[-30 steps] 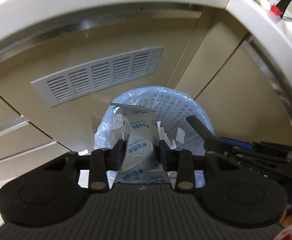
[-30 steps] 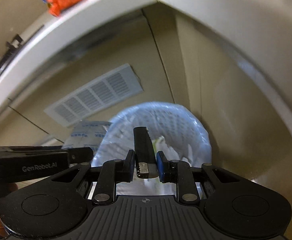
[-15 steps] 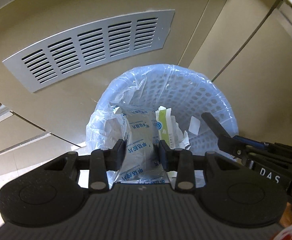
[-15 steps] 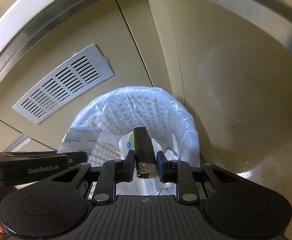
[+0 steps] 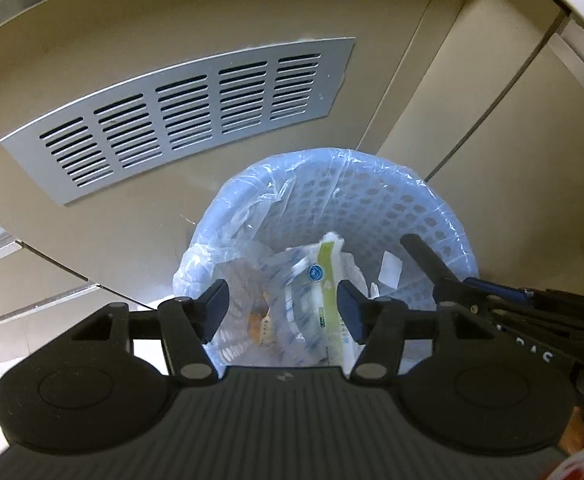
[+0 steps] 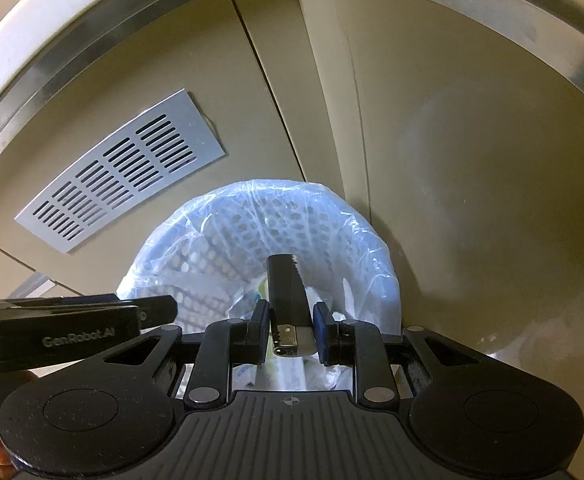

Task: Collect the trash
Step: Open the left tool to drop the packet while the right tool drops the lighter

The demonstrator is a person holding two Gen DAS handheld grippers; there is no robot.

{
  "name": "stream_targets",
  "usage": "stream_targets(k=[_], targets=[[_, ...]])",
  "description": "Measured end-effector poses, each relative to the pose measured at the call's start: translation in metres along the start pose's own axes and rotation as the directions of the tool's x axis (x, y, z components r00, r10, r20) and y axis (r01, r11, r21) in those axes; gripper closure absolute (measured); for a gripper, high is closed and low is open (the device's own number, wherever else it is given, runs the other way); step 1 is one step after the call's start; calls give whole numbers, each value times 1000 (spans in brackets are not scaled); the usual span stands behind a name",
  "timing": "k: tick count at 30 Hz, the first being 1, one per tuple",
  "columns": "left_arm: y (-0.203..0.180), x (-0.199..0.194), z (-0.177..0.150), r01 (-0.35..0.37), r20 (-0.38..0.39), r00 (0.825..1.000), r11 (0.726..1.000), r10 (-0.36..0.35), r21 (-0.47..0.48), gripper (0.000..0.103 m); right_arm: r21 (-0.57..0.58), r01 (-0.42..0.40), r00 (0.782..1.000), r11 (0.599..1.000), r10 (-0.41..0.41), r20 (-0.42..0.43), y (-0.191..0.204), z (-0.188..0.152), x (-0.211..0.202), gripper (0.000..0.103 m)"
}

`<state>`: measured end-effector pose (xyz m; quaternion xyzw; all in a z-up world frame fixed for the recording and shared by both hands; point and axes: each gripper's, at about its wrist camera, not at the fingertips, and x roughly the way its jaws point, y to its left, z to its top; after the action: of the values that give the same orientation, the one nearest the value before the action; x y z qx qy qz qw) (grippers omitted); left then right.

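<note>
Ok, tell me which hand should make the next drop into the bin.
Right. The right gripper holds a black lighter above the lined bin; the left gripper, jaws just opened, is empty.

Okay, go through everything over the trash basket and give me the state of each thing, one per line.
left gripper: open, jaws just opened, nothing between them
right gripper: shut on black lighter, over the basket
trash basket: lined with a clear bag, holds wrappers
vent grille: fixed flat on the cabinet
</note>
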<state>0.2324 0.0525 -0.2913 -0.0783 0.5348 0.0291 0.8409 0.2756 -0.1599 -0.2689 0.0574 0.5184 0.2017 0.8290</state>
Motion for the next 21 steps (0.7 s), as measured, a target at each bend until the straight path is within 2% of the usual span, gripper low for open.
stream_targets(k=[21], targets=[[12, -12, 1, 10, 14, 1000, 1000, -10, -4, 49, -34, 51, 999, 998, -51, -1, 7, 1, 12, 79]])
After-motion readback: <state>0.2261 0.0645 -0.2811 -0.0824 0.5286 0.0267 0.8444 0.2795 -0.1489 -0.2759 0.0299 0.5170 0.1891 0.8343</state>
